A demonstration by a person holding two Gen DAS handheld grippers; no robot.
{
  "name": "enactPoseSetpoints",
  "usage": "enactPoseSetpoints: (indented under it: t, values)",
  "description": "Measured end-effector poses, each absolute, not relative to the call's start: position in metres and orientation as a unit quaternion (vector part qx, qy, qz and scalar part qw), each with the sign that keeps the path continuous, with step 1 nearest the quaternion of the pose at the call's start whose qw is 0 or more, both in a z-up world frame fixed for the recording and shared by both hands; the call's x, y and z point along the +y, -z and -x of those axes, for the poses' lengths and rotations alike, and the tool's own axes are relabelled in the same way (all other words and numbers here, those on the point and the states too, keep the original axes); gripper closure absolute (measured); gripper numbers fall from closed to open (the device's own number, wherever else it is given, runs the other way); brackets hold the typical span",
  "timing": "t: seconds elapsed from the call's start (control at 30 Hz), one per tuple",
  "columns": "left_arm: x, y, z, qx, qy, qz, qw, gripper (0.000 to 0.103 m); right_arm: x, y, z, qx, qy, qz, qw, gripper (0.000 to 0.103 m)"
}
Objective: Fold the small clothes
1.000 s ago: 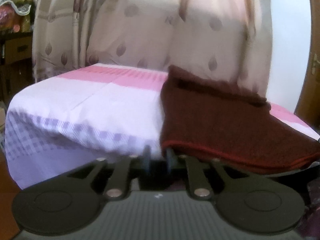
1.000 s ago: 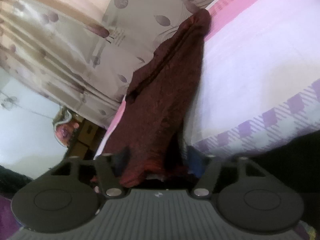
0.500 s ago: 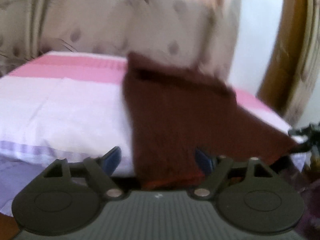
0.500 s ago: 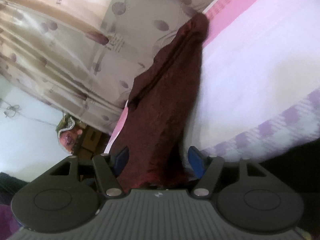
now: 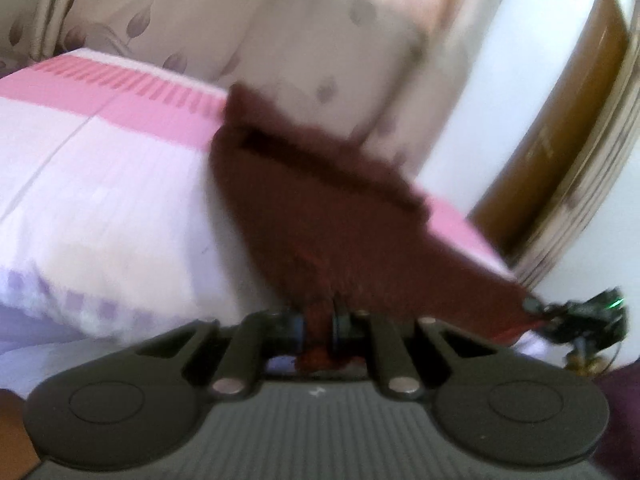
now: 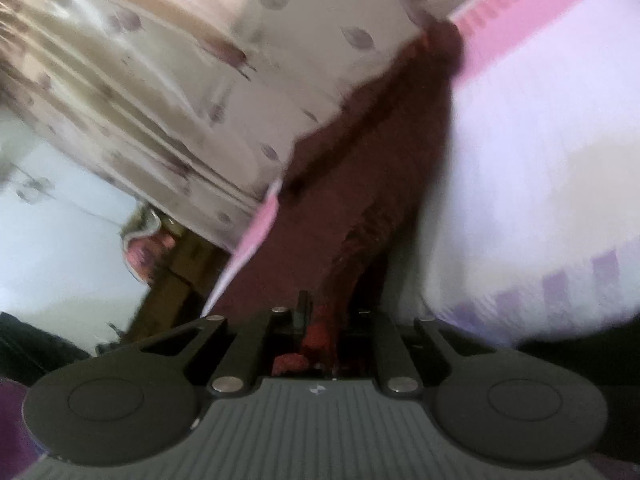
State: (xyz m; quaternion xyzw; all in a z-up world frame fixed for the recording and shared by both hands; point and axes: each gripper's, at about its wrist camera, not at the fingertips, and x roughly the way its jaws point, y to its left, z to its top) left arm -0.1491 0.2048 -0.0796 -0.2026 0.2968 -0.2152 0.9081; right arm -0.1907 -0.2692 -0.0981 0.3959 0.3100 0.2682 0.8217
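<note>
A dark maroon knit garment with a red hem lies on the pink and white bed, running from the near edge to the far side. My left gripper is shut on its near hem. In the left wrist view my right gripper shows at the right, pinching the garment's other near corner. In the right wrist view the garment stretches away from my right gripper, which is shut on a bunched red hem. Both views are blurred.
Beige leaf-patterned curtains hang behind the bed. A brown wooden door frame stands at the right. A wooden cabinet with a pink object on it stands beyond the bed's far end.
Both grippers were open around the garment's near hem half a second ago and have closed on it. The left view has swung right; the cloth now bunches between the fingers.
</note>
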Motion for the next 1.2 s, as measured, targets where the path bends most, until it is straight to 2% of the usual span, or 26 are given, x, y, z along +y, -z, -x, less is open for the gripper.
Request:
enactPoseSetpoints:
  t: [0.43, 0.73, 1.2]
  values:
    - [0.210, 0.022, 0.095, 0.210, 0.211, 0.293, 0.909, 0.091, -0.293, 0.048, 0.139, 0.249, -0.283, -0.446, 0.811, 0.088]
    - [0.196, -0.004, 0.029, 0.179, 0.201, 0.279, 0.922, 0.091, -0.311, 0.026, 0.072, 0.221, -0.276, -0.444, 0.823, 0.088]
    - [0.184, -0.009, -0.038, 0.167, 0.175, 0.255, 0.936, 0.091, -0.327, 0.031, -0.007, 0.222, -0.257, -0.441, 0.831, 0.088]
